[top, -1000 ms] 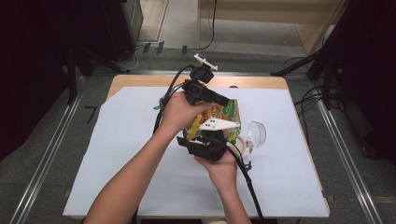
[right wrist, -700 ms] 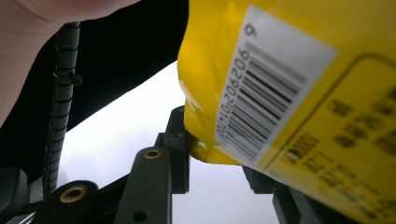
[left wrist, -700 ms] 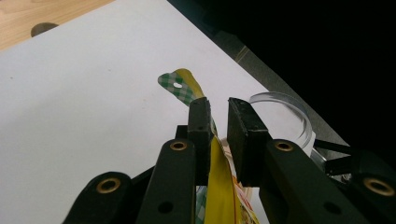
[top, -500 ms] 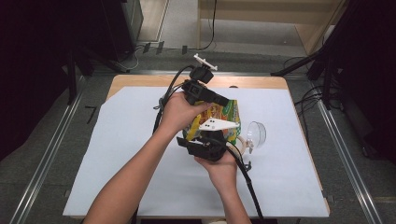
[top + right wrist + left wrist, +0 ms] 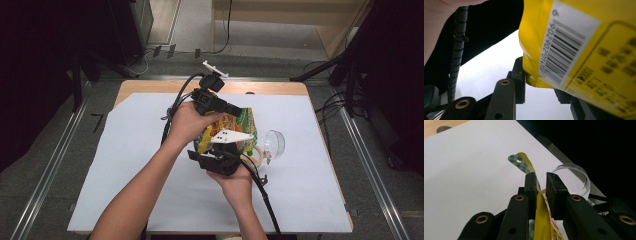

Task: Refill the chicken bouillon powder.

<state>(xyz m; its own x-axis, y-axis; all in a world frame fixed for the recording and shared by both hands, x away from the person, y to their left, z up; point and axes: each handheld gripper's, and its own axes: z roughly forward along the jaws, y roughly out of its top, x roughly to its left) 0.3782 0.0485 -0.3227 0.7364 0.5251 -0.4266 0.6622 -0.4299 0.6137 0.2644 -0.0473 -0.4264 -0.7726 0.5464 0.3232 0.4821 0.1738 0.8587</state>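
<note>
- Snack bag [image 5: 239, 131] is held up off the white table cover [image 5: 125, 165], between the two grippers near the middle of the table; it is a yellow and green foil pouch with a checked top corner and a barcode on its back.
- It looks light and soft: thin, crinkly film that bends easily and is probably slippery, so it should be taken by the flat sealed edges, not the puffy middle.
- Left gripper [image 5: 541, 187] comes in from above, the hand wrapped round its body, and its jaws pinch the thin top edge of the bag, close together with the film pressed against one pad.
- Right gripper [image 5: 539, 86] sits below, cradled in an upturned palm, its jaws set either side of the bag's bottom corner; the grip looks firm, though the far pad is partly hidden.
- Clear plastic cup [image 5: 273, 142] lies on its side just right of the bag, apart from both grippers.
</note>
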